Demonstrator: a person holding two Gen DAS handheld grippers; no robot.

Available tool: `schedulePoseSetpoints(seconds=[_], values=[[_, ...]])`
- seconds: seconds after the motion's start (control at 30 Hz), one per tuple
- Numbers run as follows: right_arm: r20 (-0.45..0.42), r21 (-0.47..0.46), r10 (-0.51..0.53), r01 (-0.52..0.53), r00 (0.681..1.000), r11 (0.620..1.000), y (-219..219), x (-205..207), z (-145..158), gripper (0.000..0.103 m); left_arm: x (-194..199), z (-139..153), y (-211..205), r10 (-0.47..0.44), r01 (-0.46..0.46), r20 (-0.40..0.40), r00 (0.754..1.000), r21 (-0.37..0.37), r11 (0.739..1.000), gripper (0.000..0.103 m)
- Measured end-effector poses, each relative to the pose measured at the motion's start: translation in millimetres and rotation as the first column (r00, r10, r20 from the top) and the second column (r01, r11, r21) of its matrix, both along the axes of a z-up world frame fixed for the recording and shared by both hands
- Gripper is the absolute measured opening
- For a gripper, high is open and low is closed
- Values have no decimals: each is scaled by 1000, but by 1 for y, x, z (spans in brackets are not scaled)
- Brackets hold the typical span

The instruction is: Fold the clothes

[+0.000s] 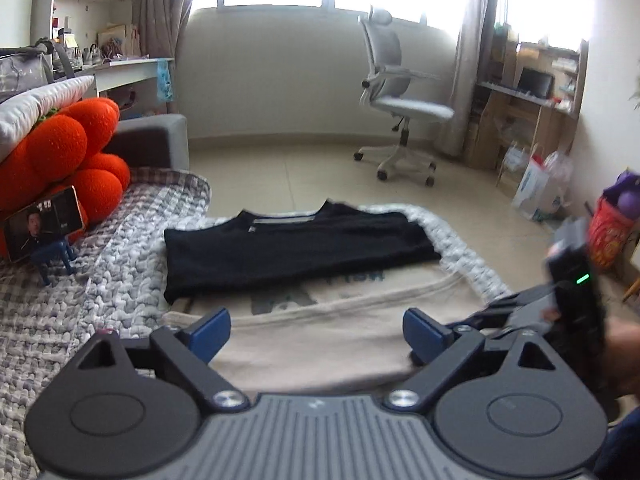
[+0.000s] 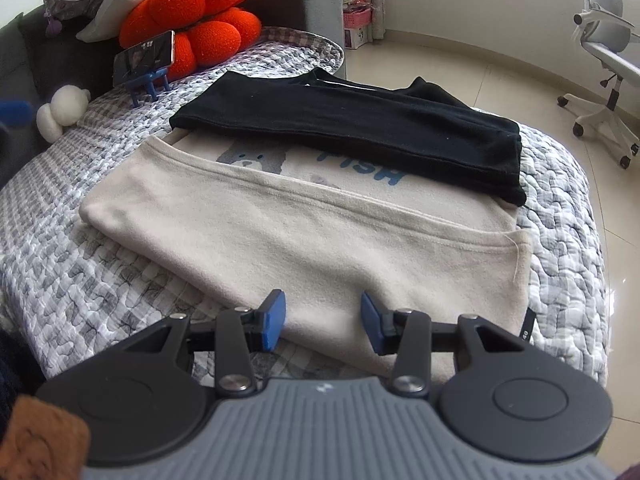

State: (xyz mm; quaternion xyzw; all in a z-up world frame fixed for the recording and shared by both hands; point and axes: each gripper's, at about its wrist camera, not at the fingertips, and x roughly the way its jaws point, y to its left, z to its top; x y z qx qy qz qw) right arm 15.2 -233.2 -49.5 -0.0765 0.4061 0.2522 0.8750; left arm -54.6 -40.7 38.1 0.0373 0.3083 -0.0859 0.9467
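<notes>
A beige shirt (image 2: 280, 232) with a blue print lies partly folded on the quilted bed (image 2: 100, 288), its near half doubled over the print. A folded black shirt (image 2: 352, 128) rests across its far edge. My right gripper (image 2: 322, 324) is open just over the beige shirt's near hem, nothing between its blue pads. In the left wrist view the beige shirt (image 1: 320, 320) and black shirt (image 1: 296, 252) lie ahead. My left gripper (image 1: 316, 334) is open above the beige cloth, holding nothing. The right gripper's body (image 1: 576, 292), held by a hand, shows at the right edge.
An orange plush cushion (image 2: 200, 12) and a phone on a blue stand (image 2: 146, 60) sit at the bed's head, with a small white plush (image 2: 60, 110) nearby. A white office chair (image 1: 396, 100) stands on the tiled floor. Bags (image 1: 536, 188) and shelves line the right wall.
</notes>
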Motion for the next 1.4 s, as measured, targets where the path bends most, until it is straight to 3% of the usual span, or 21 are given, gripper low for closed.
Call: schedulePoseSetpoints(seconds=[0.13, 0.3, 0.43, 0.63, 0.8, 0.93, 1.1, 1.23, 1.4], values=[[-7, 11, -19, 19, 1000, 1000, -7, -1, 0, 46, 30, -57, 6, 83, -78, -52, 995, 97, 992, 93], [-15, 26, -43, 43, 999, 999, -16, -2, -1, 46, 35, -83, 22, 125, -114, -97, 987, 110, 987, 94], [-28, 47, -57, 58, 998, 997, -30, 2, 0, 46, 31, -85, 42, 131, -129, -118, 984, 21, 991, 94], [-68, 105, -132, 138, 989, 985, -65, 9, 2, 43, 25, -80, 54, 126, -126, -123, 984, 10, 992, 94], [-99, 133, -190, 202, 977, 970, -84, 12, 5, 43, 30, -75, 71, 119, -128, -153, 981, -54, 990, 94], [-56, 149, -206, 212, 977, 966, -80, 11, 12, 46, 32, -70, 75, 152, -158, -126, 980, -35, 987, 94], [-24, 127, -222, 223, 975, 966, -72, 17, 11, 47, 39, -69, 73, 104, -109, -98, 990, -48, 993, 94], [-19, 80, -232, 233, 972, 969, -64, 26, 5, 46, 49, -80, 72, 134, -137, -126, 983, -14, 990, 94], [-21, 43, -255, 255, 967, 966, -60, 33, 2, 46, 51, -87, 75, 155, -160, -146, 977, -25, 987, 95]])
